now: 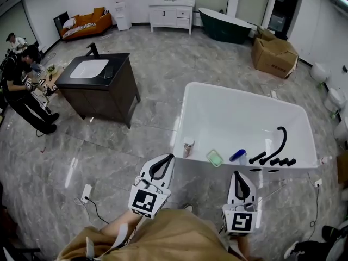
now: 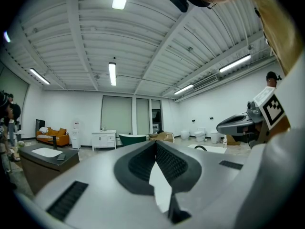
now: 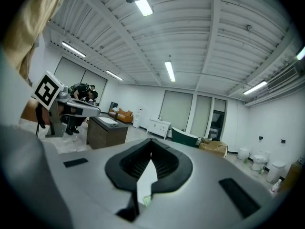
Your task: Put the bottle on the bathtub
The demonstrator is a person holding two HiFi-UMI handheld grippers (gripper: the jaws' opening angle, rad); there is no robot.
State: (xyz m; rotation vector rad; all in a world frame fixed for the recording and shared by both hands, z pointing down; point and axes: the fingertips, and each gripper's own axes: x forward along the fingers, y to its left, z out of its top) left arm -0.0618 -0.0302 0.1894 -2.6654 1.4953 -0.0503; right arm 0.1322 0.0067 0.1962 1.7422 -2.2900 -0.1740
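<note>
Below, in the head view, the bottle (image 1: 188, 147) stands upright on the near rim of the white bathtub (image 1: 181, 118), left of a green soap dish (image 1: 214, 157) and a blue item (image 1: 237, 155), while the left gripper (image 1: 163, 165) and right gripper (image 1: 241, 179) hang close to the person's body, short of that rim. The left gripper view shows its jaws pressed together with nothing between them, the tips (image 2: 155, 144) pointing level across the room. The right gripper view likewise shows closed, empty jaws (image 3: 151, 146), with a dark counter (image 3: 107, 130) off to their left.
</note>
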